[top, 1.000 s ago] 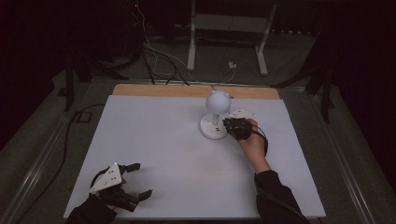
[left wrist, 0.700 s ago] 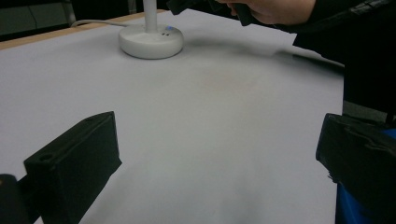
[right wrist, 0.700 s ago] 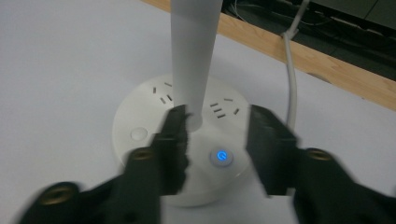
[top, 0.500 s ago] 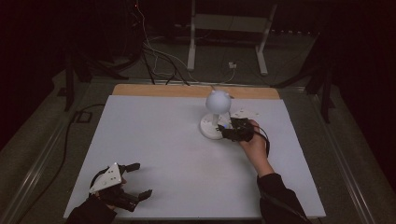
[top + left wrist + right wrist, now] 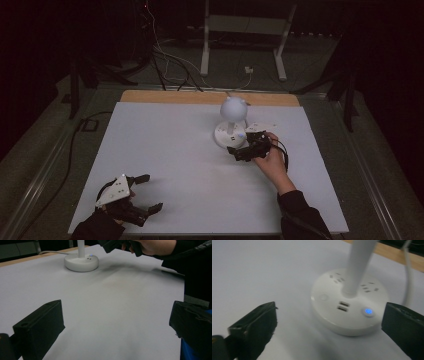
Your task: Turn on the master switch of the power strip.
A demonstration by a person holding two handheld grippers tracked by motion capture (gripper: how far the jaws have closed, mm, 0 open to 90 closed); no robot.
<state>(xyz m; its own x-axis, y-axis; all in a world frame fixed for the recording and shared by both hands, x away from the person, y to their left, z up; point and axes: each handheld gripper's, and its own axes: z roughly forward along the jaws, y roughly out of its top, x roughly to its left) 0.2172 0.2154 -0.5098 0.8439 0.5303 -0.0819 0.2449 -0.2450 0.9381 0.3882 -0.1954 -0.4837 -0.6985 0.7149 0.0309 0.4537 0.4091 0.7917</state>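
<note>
right tongs (image 5: 240, 151) hovering wide beside round white lamp base (image 5: 348, 311), blue button (image 5: 368, 311) glowing | left tongs (image 5: 145, 192) resting wide, near table (image 5: 175, 150) corner

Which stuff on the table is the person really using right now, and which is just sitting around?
Being used:
- white desk lamp, its round base showing a lit blue button
- right gripper, jaws open, close to that base

Just sitting around:
- left gripper, open over bare white table
- metal stand and cables on the floor behind
</note>
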